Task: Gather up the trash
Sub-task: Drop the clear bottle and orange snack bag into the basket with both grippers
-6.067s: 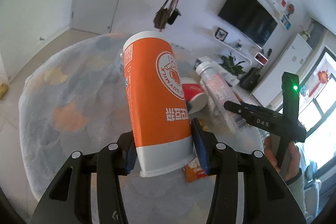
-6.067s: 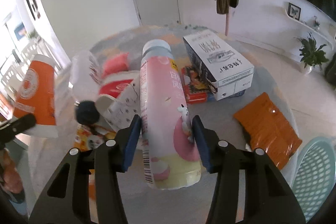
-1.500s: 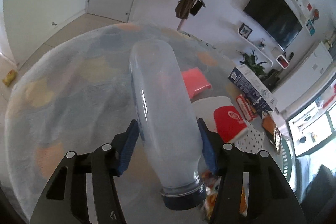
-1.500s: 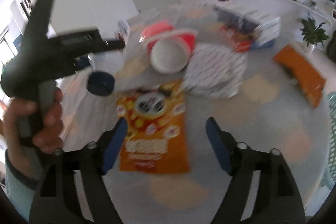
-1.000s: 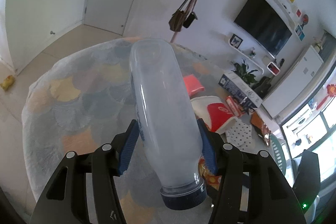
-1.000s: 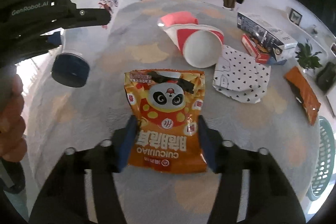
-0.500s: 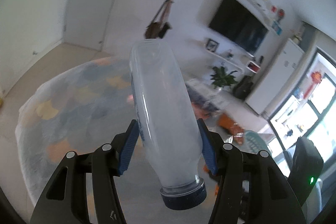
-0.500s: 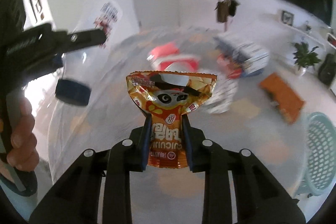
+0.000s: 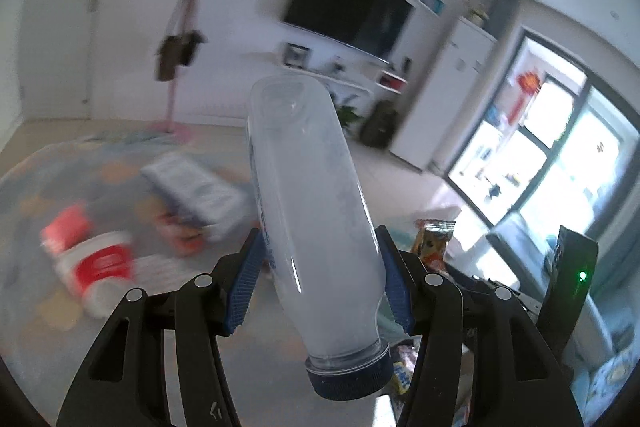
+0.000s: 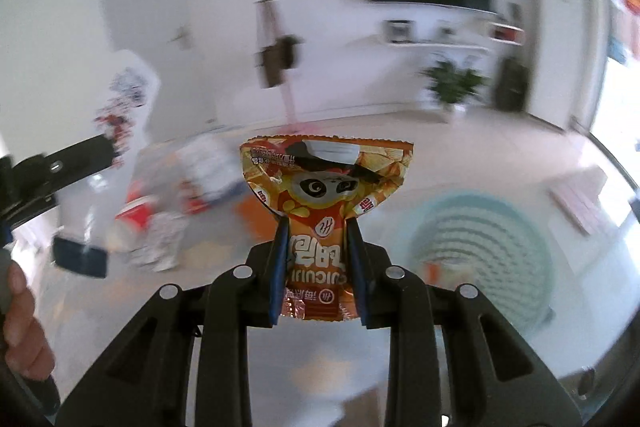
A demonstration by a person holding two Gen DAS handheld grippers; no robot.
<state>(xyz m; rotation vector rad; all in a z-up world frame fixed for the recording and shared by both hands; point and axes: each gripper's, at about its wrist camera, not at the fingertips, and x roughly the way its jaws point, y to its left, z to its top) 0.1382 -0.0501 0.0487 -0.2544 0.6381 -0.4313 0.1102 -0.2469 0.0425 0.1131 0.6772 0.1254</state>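
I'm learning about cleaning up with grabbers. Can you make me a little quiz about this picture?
1. True or false: the right gripper pinches an orange snack bag.
2. The clear bottle in the left gripper has its dark cap pointing: A) toward the camera, B) away from the camera.
3. Fill in: the basket seen past the snack bag is pale ____.

Key: 1 true; 2 A; 3 green.
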